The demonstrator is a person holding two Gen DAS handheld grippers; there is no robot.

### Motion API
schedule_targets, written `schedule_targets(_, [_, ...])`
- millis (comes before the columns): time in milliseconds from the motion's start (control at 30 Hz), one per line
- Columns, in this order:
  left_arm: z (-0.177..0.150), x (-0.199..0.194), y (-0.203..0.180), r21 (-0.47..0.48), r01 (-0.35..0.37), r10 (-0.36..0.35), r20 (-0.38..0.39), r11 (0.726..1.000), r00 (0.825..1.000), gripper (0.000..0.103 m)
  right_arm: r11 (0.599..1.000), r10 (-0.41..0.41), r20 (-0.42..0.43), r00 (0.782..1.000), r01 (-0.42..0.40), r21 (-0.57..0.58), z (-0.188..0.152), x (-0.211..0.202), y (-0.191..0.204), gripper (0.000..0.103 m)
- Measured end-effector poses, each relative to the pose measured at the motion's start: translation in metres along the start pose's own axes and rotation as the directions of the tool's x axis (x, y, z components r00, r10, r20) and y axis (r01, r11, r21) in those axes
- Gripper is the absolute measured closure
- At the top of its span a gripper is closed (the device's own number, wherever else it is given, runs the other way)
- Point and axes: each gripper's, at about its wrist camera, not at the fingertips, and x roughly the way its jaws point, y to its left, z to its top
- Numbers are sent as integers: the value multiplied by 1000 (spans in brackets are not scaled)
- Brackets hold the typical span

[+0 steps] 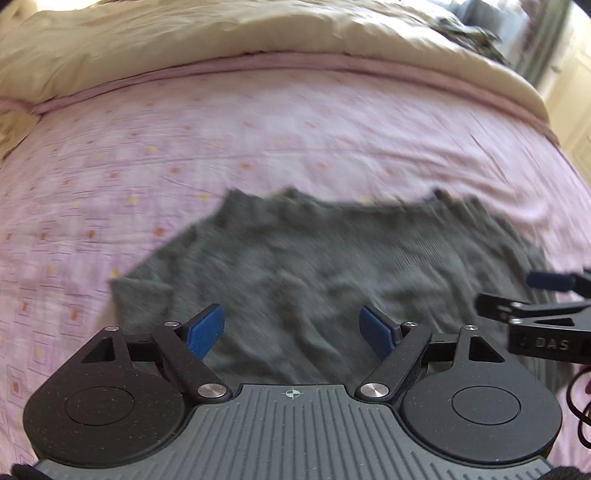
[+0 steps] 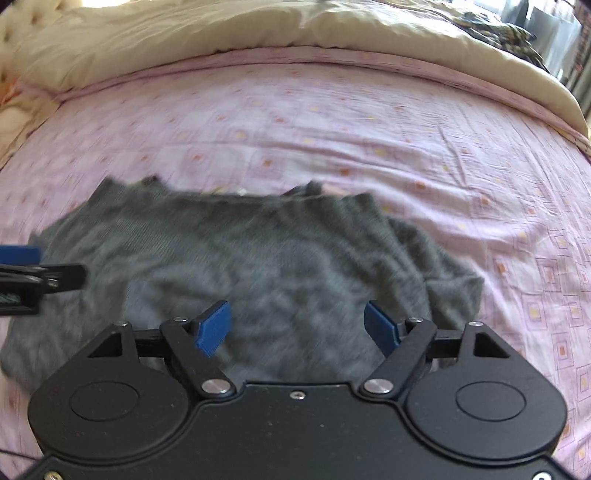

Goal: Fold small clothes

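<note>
- Grey knit garment (image 1: 314,266) lies spread and rumpled on the bed, over a pink patterned sheet (image 1: 258,140); both views are blurred, so its exact kind cannot be told.
- Beyond the garment, a cream duvet (image 1: 184,40) is bunched across the far side of the bed.
- Past the garment's far right, a dark patterned cloth (image 2: 495,26) rests on the duvet.
- Just above the garment's near edge, the left gripper (image 1: 293,334) has its jaws spread wide, the blue pads (image 1: 205,332) holding nothing.
- Over the garment's near right part, the right gripper (image 2: 297,328) likewise has its jaws wide apart and empty.
- On the garment's right side a fold of cloth is doubled over itself.
- No box, basket or other container shows near the garment.
</note>
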Motion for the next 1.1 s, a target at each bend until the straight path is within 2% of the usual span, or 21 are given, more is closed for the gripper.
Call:
schedule_targets(67, [-8, 7, -13, 63, -4, 5, -12, 998, 1000, 24, 998, -3, -3, 1000, 3, -55, -13, -2, 11, 20])
schedule_targets(200, [-16, 31, -19, 163, -57, 66, -50, 985, 997, 22, 992, -32, -42, 999, 27, -121, -30, 7, 18, 20])
schedule_targets(233, [-17, 35, -15, 155, -53, 62, -53, 986, 997, 11, 992, -50, -50, 998, 44, -121, -33, 9, 15, 20])
schedule_targets(300, [-15, 39, -1, 117, -52, 59, -63, 992, 996, 0, 993, -75, -58, 996, 69, -97, -37, 14, 3, 11])
schedule_targets(367, [-11, 42, 11, 75, -26, 32, -84, 997, 996, 0, 997, -74, -76, 994, 72, -34, -38, 18, -13, 7])
schedule_targets(433, [-7, 41, 15, 80, -15, 22, -91, 997, 996, 0, 998, -54, -87, 995, 56, 15, -37, 19, -25, 6])
schedule_targets(600, [-10, 25, 16, 78, -13, 20, -94, 997, 995, 1, 999, -39, -79, 996, 41, 28, -36, 12, -30, 6])
schedule_targets(833, [-52, -6, 21, -22, -27, 24, -112, 999, 993, 1, 998, -46, -61, 997, 48, 37, -62, -5, -38, 5])
schedule_targets(933, [-68, -16, 21, -10, -43, 42, -109, 999, 993, 1, 996, -78, -66, 995, 81, 44, -74, -13, -43, 1])
schedule_targets(1100, [-83, -16, 25, -11, -77, 74, -137, 997, 988, 1, 981, -100, -131, 986, 119, 151, -95, -17, -68, 1])
